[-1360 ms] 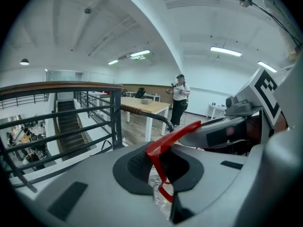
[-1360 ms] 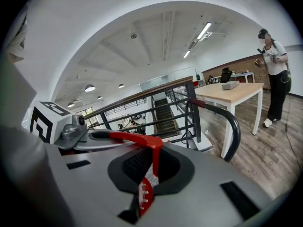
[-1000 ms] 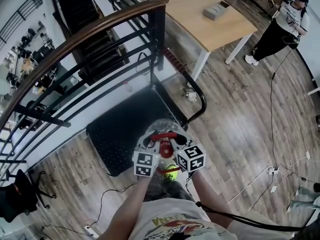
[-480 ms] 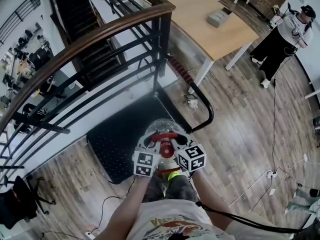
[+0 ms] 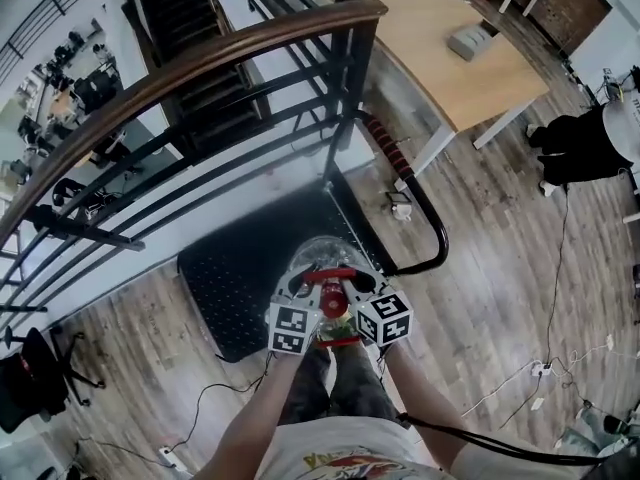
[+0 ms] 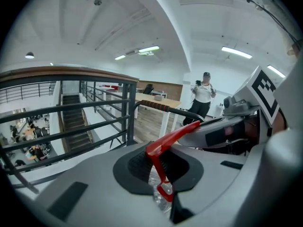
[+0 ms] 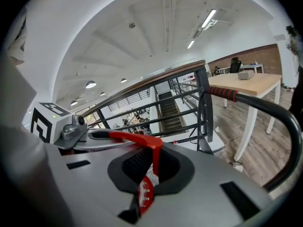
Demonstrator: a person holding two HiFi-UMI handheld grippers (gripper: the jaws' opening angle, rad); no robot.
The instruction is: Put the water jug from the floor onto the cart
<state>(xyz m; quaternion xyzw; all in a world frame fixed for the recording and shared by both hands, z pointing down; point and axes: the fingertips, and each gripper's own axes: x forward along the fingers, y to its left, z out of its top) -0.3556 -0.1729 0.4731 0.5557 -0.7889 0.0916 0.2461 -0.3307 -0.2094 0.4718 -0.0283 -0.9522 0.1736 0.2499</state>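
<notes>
Wood-plank floor [image 5: 500, 268] fills the head view. At far left, a black railing [image 5: 200, 63] with a wooden top rail guards a stairwell. Beside it stands the cart [image 5: 230, 268], a black studded platform whose push handle [image 5: 425, 208] rises at its right end. The clear water jug [image 5: 325, 251] hangs over the platform's near right part, off the floor; contact with the platform cannot be told. Its red carrying handle [image 5: 330, 271] is gripped from both sides. The left claw [image 6: 161, 167] is nearly closed, pinching that handle. The right claw [image 7: 149, 167] is clamped on it likewise. Further right, a wooden desk [image 5: 440, 78] carries a grey box [image 5: 468, 40]. At the right edge is a person [image 5: 590, 143].
</notes>
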